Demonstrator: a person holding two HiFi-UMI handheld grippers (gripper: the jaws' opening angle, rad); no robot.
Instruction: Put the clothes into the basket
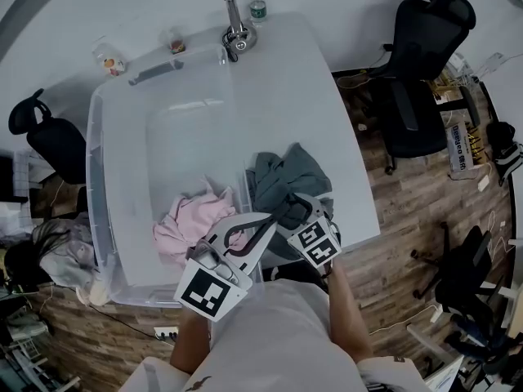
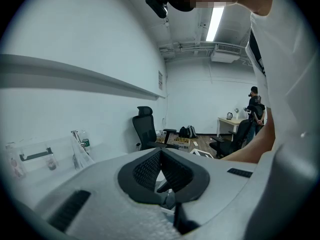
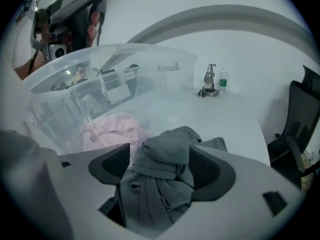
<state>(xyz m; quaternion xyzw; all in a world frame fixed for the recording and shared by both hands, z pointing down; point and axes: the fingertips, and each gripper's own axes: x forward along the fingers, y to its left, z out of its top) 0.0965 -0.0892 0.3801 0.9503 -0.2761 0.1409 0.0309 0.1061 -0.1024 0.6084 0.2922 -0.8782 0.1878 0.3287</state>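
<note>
On the far left, a black chair (image 1: 45, 141) stands on the wood floor beside the bench (image 1: 302, 88). The white bench holds a big clear basket (image 1: 96, 145) on its left half. A pink cloth (image 1: 192, 219) lies inside the basket, at its near end. The rest of the basket looks bare.

The left hand-held gripper (image 1: 270, 219) is held over the near right corner of the basket. In the left gripper view, the left hand-held gripper (image 2: 161, 156) has its two jaws together, and nothing is between them. It points out across the room, not down at the clothes.

Just right of the basket, a grey cloth (image 1: 282, 170) lies in a bunch on the bench. It is outside the basket, close to its right wall. The right hand-held gripper (image 1: 288, 204) is down on the near side of this cloth. In the right gripper view, the right hand-held gripper (image 3: 160, 151) has its jaws wide apart, and the grey cloth (image 3: 160, 184) sits bunched up between them.

At the far end of the bench stand a shiny metal thing (image 1: 237, 27) and a small bottle (image 1: 257, 6). On the far right, another black chair (image 1: 421, 64) stands on the floor.
</note>
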